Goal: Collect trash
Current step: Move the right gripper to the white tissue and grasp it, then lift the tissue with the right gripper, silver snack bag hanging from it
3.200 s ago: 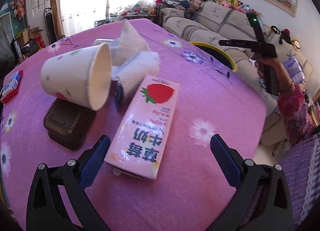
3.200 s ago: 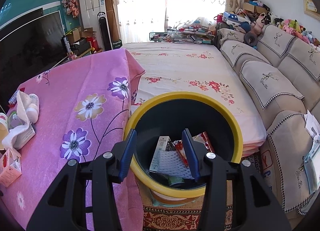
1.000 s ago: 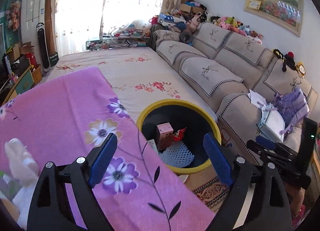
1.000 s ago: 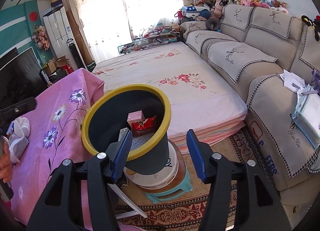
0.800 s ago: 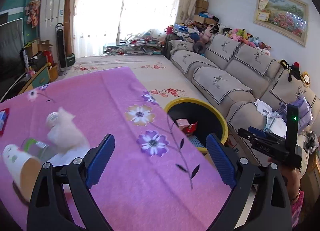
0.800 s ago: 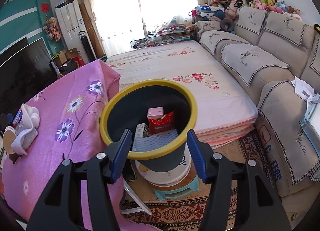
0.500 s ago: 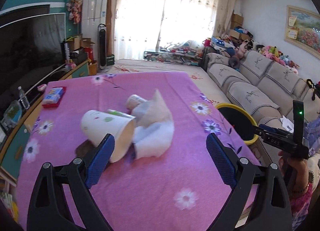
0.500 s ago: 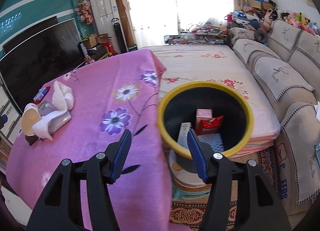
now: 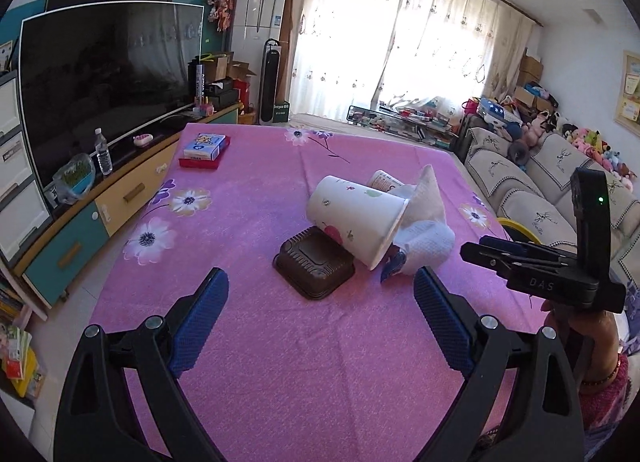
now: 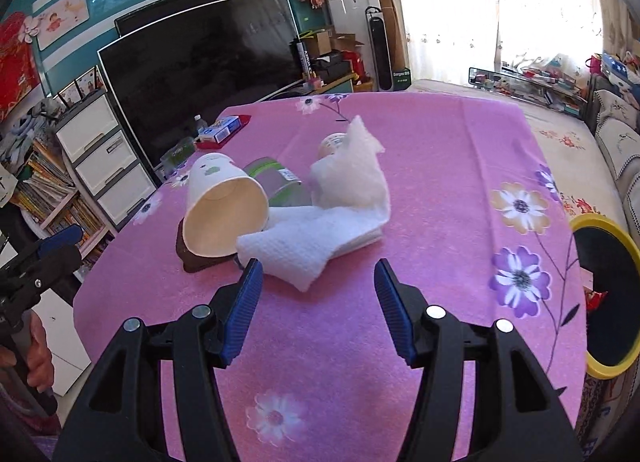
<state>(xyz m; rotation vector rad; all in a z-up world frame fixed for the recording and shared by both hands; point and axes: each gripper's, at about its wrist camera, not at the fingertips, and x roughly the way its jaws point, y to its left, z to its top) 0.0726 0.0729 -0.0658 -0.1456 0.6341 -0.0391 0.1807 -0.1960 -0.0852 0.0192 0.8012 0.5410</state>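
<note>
A heap of trash lies mid-table: a tipped white paper cup [image 9: 356, 217] resting on a brown plastic tray [image 9: 314, 268], a crumpled paper towel [image 9: 424, 213] and a small bottle [image 9: 384, 179]. My left gripper [image 9: 319, 273] hovers open and empty on the near side of the tray. From the other side, my right gripper [image 10: 318, 266] stands open and empty just short of the paper towel [image 10: 332, 221]; the cup [image 10: 224, 205] and a green-labelled can [image 10: 276, 181] lie behind it. The yellow-rimmed bin [image 10: 596, 220] stands off the table's right edge.
The table wears a pink flowered cloth [image 9: 320, 362]. A red tray with a blue-and-white box [image 9: 204, 149] sits at its far left corner. A TV [image 9: 108, 69] on a cabinet lines the left wall, and a sofa [image 9: 520, 189] the right.
Both views have swung from the bin over to the trash heap on the table. The pink milk carton, earlier on the table, ended up in the bin. Both grippers stayed open and empty.
</note>
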